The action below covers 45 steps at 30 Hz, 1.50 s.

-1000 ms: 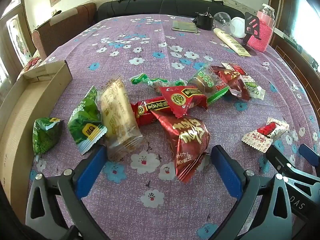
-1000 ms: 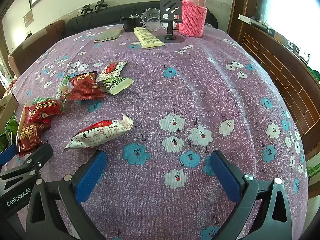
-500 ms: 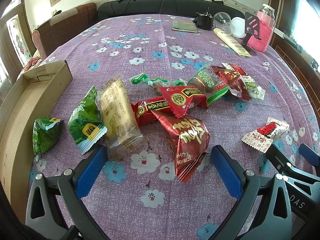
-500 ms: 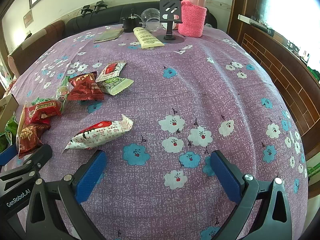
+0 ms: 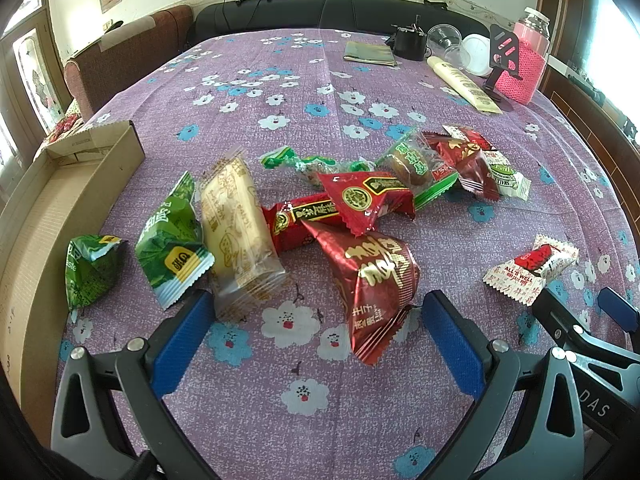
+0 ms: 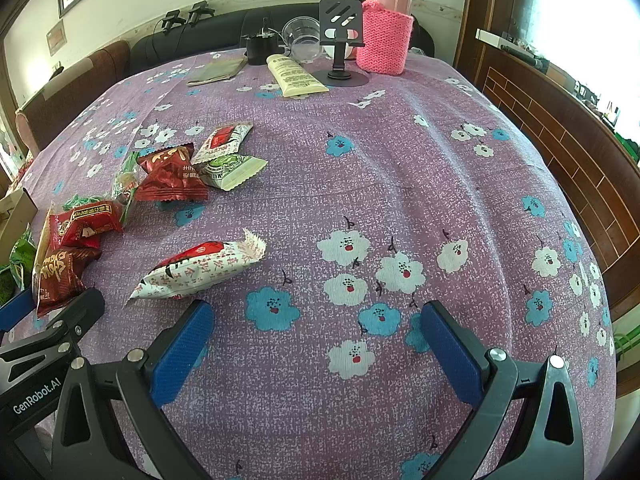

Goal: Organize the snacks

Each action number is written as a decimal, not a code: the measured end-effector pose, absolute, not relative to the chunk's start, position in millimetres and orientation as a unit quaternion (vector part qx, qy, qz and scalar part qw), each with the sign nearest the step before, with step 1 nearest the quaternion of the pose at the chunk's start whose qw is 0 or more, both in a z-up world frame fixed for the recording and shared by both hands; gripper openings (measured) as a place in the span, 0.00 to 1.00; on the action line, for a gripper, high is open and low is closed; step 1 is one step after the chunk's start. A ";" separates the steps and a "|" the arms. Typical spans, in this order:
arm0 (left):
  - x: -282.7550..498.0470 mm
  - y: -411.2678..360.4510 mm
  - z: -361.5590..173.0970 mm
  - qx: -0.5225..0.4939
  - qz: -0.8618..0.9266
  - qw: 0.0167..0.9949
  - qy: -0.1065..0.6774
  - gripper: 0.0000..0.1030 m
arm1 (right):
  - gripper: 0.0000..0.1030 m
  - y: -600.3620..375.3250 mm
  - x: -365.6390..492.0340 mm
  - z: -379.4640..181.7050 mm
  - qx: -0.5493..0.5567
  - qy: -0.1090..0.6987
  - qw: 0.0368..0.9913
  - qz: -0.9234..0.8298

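Several wrapped snacks lie in a loose pile on the purple flowered tablecloth. In the left wrist view a dark red packet (image 5: 372, 276) lies just ahead of my open, empty left gripper (image 5: 316, 328), with a beige biscuit packet (image 5: 236, 232), two green packets (image 5: 172, 240) (image 5: 90, 268) and more red ones (image 5: 360, 200) around it. A white-and-red candy packet (image 5: 532, 268) lies apart at the right. In the right wrist view that packet (image 6: 200, 270) lies just ahead and left of my open, empty right gripper (image 6: 316, 328). A shallow cardboard box (image 5: 44, 200) sits at the left.
At the far end stand a pink knitted bottle (image 6: 386, 32), a black phone stand (image 6: 342, 40), a cream tube (image 6: 294, 76), a clear cup (image 6: 302, 40) and a flat booklet (image 6: 218, 72). A sofa and chair border the table. Wood panelling runs along the right.
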<state>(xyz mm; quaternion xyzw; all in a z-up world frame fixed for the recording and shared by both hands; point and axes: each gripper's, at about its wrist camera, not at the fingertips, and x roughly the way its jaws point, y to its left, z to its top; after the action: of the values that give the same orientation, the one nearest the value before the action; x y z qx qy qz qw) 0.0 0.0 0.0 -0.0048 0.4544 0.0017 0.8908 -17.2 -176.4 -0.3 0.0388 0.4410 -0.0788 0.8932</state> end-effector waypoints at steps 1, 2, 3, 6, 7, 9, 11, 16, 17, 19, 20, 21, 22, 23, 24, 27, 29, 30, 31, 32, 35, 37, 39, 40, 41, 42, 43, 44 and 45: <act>0.0 0.0 0.0 -0.004 0.002 0.891 0.454 1.00 | 1.00 -176.4 -17.3 -0.2 0.039 0.441 0.893 -0.079; -0.1 0.1 0.0 -0.005 0.002 0.891 0.454 1.00 | 1.00 -176.3 -17.4 -0.2 0.039 0.441 0.893 -0.079; 0.0 0.0 0.0 -0.005 0.002 0.891 0.454 1.00 | 1.00 -176.2 -17.3 -0.2 0.039 0.441 0.893 -0.079; -0.1 0.1 0.0 -0.005 0.002 0.891 0.454 1.00 | 1.00 -176.3 -17.3 -0.2 0.039 0.441 0.893 -0.079; 0.0 0.0 0.0 -0.005 0.002 0.891 0.455 1.00 | 1.00 -176.3 -17.3 -0.2 0.039 0.441 0.893 -0.079; 0.0 0.0 0.0 -0.005 0.002 0.891 0.454 1.00 | 1.00 -176.3 -17.3 -0.2 0.039 0.441 0.893 -0.079; 0.0 0.0 0.0 -0.005 0.002 0.891 0.454 1.00 | 1.00 -176.3 -17.4 -0.3 0.039 0.441 0.893 -0.079; 0.0 0.0 0.0 -0.005 0.002 0.891 0.454 1.00 | 1.00 -176.3 -17.3 -0.3 0.039 0.441 0.893 -0.079; 0.0 0.0 0.0 -0.005 0.002 0.891 0.454 1.00 | 1.00 -176.4 -17.2 -0.3 0.039 0.441 0.893 -0.079; 0.0 0.1 0.0 -0.005 0.002 0.891 0.454 1.00 | 1.00 -176.3 -17.3 -0.3 0.039 0.441 0.893 -0.079; 0.0 0.0 0.0 -0.005 0.002 0.891 0.454 1.00 | 1.00 -176.4 -17.3 -0.2 0.039 0.441 0.893 -0.079; 0.0 0.0 0.0 -0.005 0.002 0.891 0.454 1.00 | 1.00 -176.3 -17.2 -0.3 0.039 0.441 0.893 -0.079; 0.0 0.0 0.0 -0.005 0.002 0.891 0.454 1.00 | 1.00 -176.4 -17.3 -0.2 0.039 0.441 0.893 -0.079; 0.0 0.0 0.0 -0.005 0.002 0.891 0.454 1.00 | 1.00 -176.4 -17.3 -0.2 0.039 0.441 0.893 -0.079; -0.1 0.1 0.0 -0.005 0.002 0.891 0.454 1.00 | 1.00 -176.3 -17.3 -0.3 0.039 0.441 0.893 -0.079; 0.0 0.0 0.0 -0.005 0.002 0.891 0.454 1.00 | 1.00 -176.3 -17.3 -0.2 0.039 0.441 0.893 -0.079; 0.0 0.0 0.0 -0.005 0.002 0.891 0.454 1.00 | 1.00 -176.3 -17.4 -0.3 0.039 0.441 0.893 -0.079; 0.0 0.0 0.0 -0.005 0.002 0.891 0.454 1.00 | 1.00 -176.4 -17.3 -0.2 0.039 0.441 0.893 -0.079; 0.0 0.0 0.0 -0.005 0.002 0.891 0.454 1.00 | 1.00 -176.5 -17.3 -0.3 0.039 0.441 0.893 -0.079; 0.0 0.0 0.0 -0.005 0.002 0.891 0.454 1.00 | 1.00 -176.4 -17.4 -0.2 0.039 0.441 0.893 -0.078; 0.1 -0.1 0.0 -0.005 0.002 0.891 0.454 1.00 | 1.00 -175.8 -13.8 -1.0 0.038 0.445 0.891 -0.079; 0.0 -0.1 0.0 -0.007 0.004 0.891 0.455 1.00 | 1.00 -175.2 -12.2 -0.9 0.039 0.449 0.889 -0.078; -1.1 -0.9 0.1 -0.009 0.009 0.890 0.456 1.00 | 1.00 -176.1 -12.0 -0.9 0.040 0.451 0.888 -0.076; -1.5 -0.7 0.2 -0.010 0.009 0.889 0.459 1.00 | 1.00 -176.5 -12.5 -0.8 0.039 0.452 0.888 -0.074; -1.4 -0.7 0.4 -0.009 0.008 0.887 0.462 1.00 | 1.00 -176.9 -13.0 -0.7 0.039 0.452 0.888 -0.073; -0.7 -1.0 0.5 -0.007 0.006 0.885 0.465 1.00 | 1.00 -177.4 -12.0 -0.8 0.038 0.453 0.888 -0.072; -0.2 -1.2 0.6 -0.007 0.004 0.884 0.467 1.00 | 1.00 -177.2 -11.4 -0.9 0.037 0.454 0.887 -0.072; -0.7 -0.2 2.2 -0.005 0.000 0.882 0.472 1.00 | 1.00 -177.5 -11.4 -0.9 0.036 0.455 0.887 -0.071; -1.7 -0.5 2.4 -0.003 -0.003 0.881 0.474 1.00 | 1.00 -177.7 -11.3 -0.8 0.036 0.457 0.886 -0.069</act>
<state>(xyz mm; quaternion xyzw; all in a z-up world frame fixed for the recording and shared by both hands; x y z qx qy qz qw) -1.7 -0.5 2.4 -0.0026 0.4736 -0.0031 0.8807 -11.3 -177.7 -0.8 0.0356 0.4567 -0.0692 0.8862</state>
